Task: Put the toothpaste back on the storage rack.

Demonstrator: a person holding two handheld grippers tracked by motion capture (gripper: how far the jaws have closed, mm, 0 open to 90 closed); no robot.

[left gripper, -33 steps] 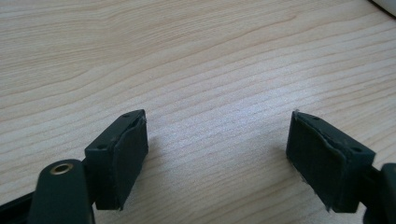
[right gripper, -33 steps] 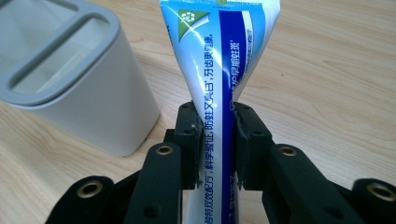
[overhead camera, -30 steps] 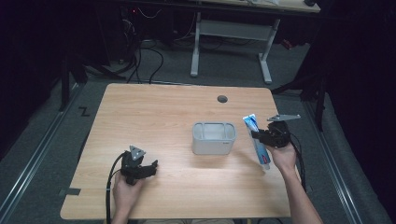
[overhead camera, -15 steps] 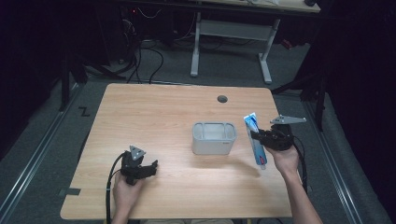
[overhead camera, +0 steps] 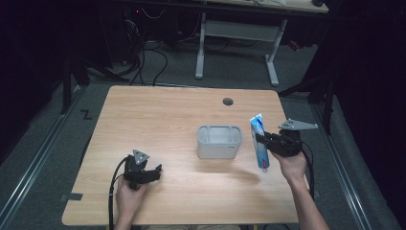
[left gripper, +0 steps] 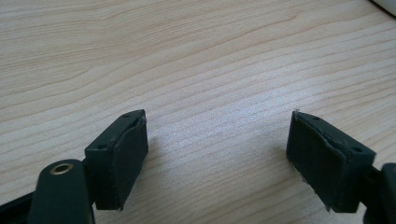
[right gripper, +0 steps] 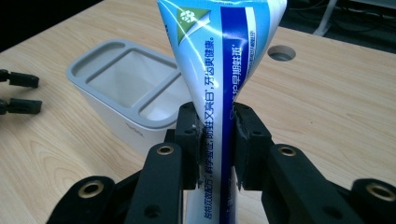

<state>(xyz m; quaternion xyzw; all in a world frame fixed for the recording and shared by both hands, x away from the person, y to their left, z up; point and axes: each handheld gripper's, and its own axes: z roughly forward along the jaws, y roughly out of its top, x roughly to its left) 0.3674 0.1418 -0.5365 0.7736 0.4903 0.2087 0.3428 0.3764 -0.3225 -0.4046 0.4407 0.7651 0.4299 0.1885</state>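
Right tool grips one toothpaste tube beside the holder

The right tool (right gripper: 215, 135) clamps the single toothpaste tube (right gripper: 219, 70) mid-body, lifted off the table (overhead camera: 163, 115), likely for dropping into the one white two-slot holder (overhead camera: 219, 141) just left; the left tool (left gripper: 224, 154) rests wide, empty, near-left.

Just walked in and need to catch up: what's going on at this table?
A person works with a tool in each hand. The right tool is clamped on a blue toothpaste tube, held off the table beside a grey holder. The left tool rests open near the table's front edge, with nothing in it.
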